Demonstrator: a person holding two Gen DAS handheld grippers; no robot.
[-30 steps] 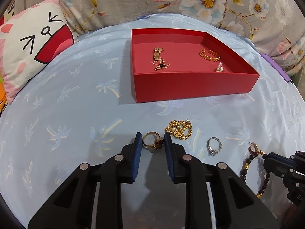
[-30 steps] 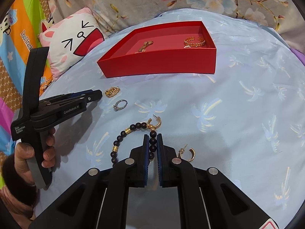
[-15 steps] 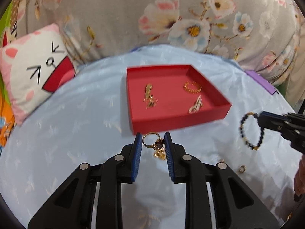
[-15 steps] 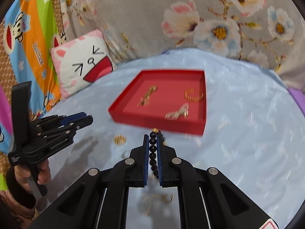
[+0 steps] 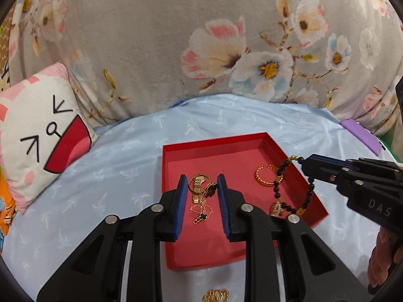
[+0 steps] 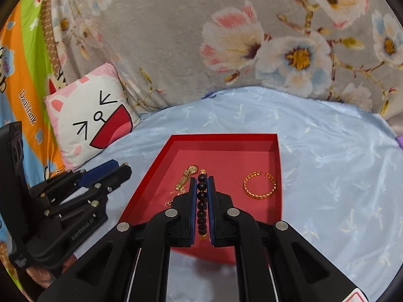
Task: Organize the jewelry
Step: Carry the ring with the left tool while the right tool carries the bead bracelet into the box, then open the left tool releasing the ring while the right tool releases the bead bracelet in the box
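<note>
Over the red tray (image 5: 289,156), both your tools have arrived from the bed. Your left tool (image 5: 202,192) holds the gold ring (image 5: 204,187) between part-open fingers; your right tool (image 6: 202,201) stays clamped on the bead bracelet (image 6: 202,201), so both pieces are ready to drop in.

The tray (image 5: 214,148) is bright red outside and a paler, pinkish red on its floor. The bedsheet (image 5: 126,166) is light blue, printed with small white palm-like sprigs. The blanket (image 5: 151,37) is grey, patterned with large cream, pink and pale blue blossoms with yellow centres. The cushion (image 5: 37,136) is white with pink edges, black line eyes and a red open mouth. The beaded bracelet (image 6: 202,201) is black with gold accents. The open bangle (image 6: 259,184) is gold. Each tool is black with blue pads (image 5: 181,201).
</note>
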